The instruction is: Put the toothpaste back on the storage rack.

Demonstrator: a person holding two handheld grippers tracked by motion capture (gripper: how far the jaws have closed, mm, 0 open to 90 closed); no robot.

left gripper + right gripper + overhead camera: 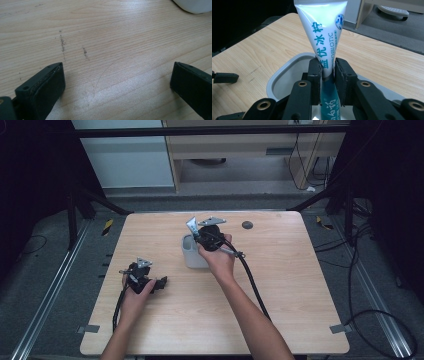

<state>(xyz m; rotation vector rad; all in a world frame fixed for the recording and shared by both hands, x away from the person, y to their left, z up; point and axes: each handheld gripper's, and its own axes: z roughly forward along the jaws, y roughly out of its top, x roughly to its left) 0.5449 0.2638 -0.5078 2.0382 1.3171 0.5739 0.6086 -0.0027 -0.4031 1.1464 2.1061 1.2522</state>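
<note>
A white toothpaste tube [323, 35] with teal lettering stands upright, crimped end up, squeezed between the jaws of my right gripper [327, 71]. That gripper [205, 239] hovers over a white open-topped cup [192, 254] near the table's middle, and the tube's flat end [191, 225] sticks up beside it. The cup's rim [283, 72] lies just below the jaws. My left gripper [161, 283] rests low on the table's left part, open, with bare wood between its fingers [47, 85].
The wooden table [280, 285] has a dark round cap [247, 225] at its back. A black cable [252, 285] trails from the right gripper toward the front. The cup's white edge [193, 6] shows at the upper right of the left gripper view.
</note>
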